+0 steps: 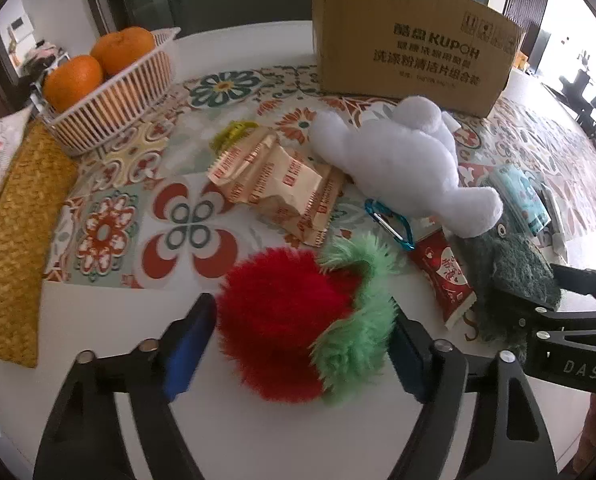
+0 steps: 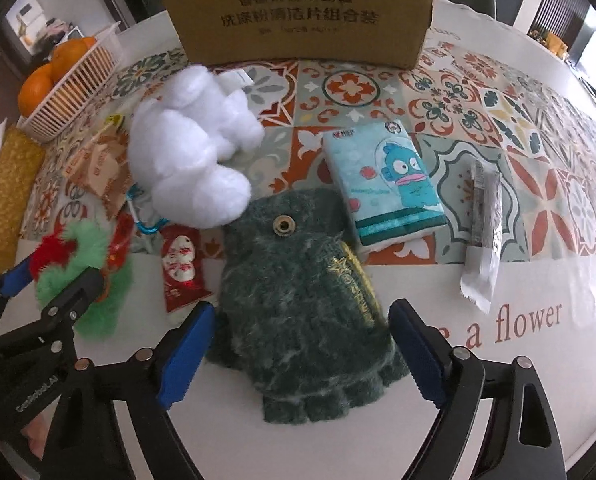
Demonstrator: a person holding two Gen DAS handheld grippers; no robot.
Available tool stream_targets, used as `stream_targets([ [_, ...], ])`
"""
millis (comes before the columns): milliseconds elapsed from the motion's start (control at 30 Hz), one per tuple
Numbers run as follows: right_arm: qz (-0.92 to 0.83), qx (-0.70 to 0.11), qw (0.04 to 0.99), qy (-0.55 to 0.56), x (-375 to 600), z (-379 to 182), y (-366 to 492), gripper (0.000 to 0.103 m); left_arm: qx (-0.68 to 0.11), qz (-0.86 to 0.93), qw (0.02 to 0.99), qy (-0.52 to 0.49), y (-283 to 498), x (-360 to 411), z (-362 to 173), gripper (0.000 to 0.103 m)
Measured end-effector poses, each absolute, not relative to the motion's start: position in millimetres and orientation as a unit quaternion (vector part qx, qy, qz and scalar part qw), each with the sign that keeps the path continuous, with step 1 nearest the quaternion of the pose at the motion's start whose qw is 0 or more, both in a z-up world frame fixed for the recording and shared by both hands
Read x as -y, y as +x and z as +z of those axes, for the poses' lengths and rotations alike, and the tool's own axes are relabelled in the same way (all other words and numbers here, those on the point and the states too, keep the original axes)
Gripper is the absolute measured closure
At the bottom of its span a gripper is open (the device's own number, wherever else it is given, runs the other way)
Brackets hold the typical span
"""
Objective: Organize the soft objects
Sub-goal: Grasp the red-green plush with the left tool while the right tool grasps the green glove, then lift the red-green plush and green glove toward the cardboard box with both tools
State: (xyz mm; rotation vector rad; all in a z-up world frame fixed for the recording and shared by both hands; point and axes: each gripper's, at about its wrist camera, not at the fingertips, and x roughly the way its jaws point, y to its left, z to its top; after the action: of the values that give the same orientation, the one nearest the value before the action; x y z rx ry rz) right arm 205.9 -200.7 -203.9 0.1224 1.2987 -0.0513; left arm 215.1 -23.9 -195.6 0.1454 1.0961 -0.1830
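A fuzzy red and green plush (image 1: 298,320) lies on the white table between the open jaws of my left gripper (image 1: 302,344); the blue pads stand on either side of it. It also shows at the left of the right wrist view (image 2: 85,276). A dark green knit glove (image 2: 310,308) lies flat between the open jaws of my right gripper (image 2: 298,344); it also shows in the left wrist view (image 1: 514,280). A white plush toy (image 1: 402,160) lies behind both, also seen in the right wrist view (image 2: 193,148). A cardboard box (image 1: 410,36) stands at the back.
Snack packets (image 1: 277,184), a red sachet (image 1: 446,280), a blue carabiner (image 1: 390,224) and a tissue pack (image 2: 382,184) lie on the patterned mat. A basket of oranges (image 1: 109,88) and a woven yellow mat (image 1: 17,240) are at the left. A wrapped bar (image 2: 484,232) lies at the right.
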Motion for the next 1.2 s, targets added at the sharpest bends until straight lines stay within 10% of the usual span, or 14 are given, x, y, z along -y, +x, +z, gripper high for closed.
stream_targets([
  [233, -0.025, -0.598, 0.800, 0.040, 200, -208, 208, 0.031, -0.530, -0.105, 0.839, 0.060, 220, 26, -207, 0.054],
  [633, 0.002, -0.578, 0.813, 0.068, 206, -189, 189, 0.075, -0.513, -0.126, 0.847, 0.054, 203, 37, -188, 0.061],
  [1200, 0.035, -0.509, 0.855, 0.094, 205, -114, 170, 0.080, -0.458, -0.151, 0.876, 0.030, 179, 49, -114, 0.062],
])
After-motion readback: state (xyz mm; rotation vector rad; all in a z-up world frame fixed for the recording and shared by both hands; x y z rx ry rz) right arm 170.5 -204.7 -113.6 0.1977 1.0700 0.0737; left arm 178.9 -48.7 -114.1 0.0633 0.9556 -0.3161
